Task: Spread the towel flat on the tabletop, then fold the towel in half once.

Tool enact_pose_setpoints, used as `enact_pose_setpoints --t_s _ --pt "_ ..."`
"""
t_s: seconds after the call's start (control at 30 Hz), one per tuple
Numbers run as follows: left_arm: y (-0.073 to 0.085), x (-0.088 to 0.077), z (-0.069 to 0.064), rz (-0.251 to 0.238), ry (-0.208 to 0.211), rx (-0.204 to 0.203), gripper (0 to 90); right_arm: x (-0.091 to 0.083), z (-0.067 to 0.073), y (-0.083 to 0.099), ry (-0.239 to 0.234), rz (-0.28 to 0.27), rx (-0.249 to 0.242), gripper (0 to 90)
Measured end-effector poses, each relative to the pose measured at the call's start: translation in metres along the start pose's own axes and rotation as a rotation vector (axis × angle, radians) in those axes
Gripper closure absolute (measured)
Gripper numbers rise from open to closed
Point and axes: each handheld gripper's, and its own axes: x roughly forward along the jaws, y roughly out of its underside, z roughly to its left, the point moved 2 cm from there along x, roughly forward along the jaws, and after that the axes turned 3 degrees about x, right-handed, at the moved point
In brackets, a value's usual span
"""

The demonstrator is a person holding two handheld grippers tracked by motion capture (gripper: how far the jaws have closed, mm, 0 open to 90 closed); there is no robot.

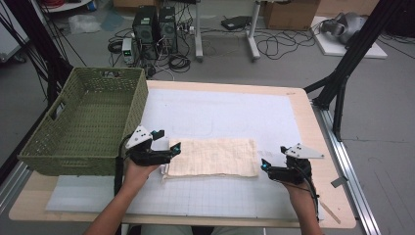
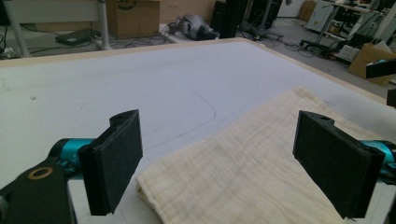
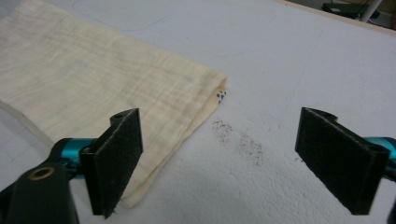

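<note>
A folded cream cloth [image 1: 213,155] lies flat on the white mat [image 1: 220,112], in the middle of the table's near half. My left gripper [image 1: 167,140] hovers at the cloth's left end, jaws wide and open. In the left gripper view the cloth [image 2: 243,172] lies below and between the jaws of that gripper [image 2: 222,140], untouched by the pads. My right gripper [image 1: 274,156] is open just off the cloth's right end. In the right gripper view the cloth's corner [image 3: 93,79] lies under the left jaw of that gripper [image 3: 219,140], with bare mat beneath the right jaw.
A green woven basket [image 1: 44,147] stands at the table's left edge, close beside my left hand. Dark specks [image 3: 238,140] mark the mat by the cloth's corner. Computers [image 1: 154,29], cables and boxes sit on the floor beyond the table.
</note>
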Motion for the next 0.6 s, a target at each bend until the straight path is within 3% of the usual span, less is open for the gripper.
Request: enact_pose_setpoints --t_s 0.1,0.6 --pt "0.0000 -0.0007 0.0003 0.002 0.006 0.007 16.2 -0.0011 -0.0010 -0.0002 -0.009 -0.010 0.018 11.5" --pt "-0.0004 0.0024 0.0038 0.032 -0.002 0.005 16.2 -0.0021 -0.0013 -0.0020 -0.020 -0.016 0.004 11.5"
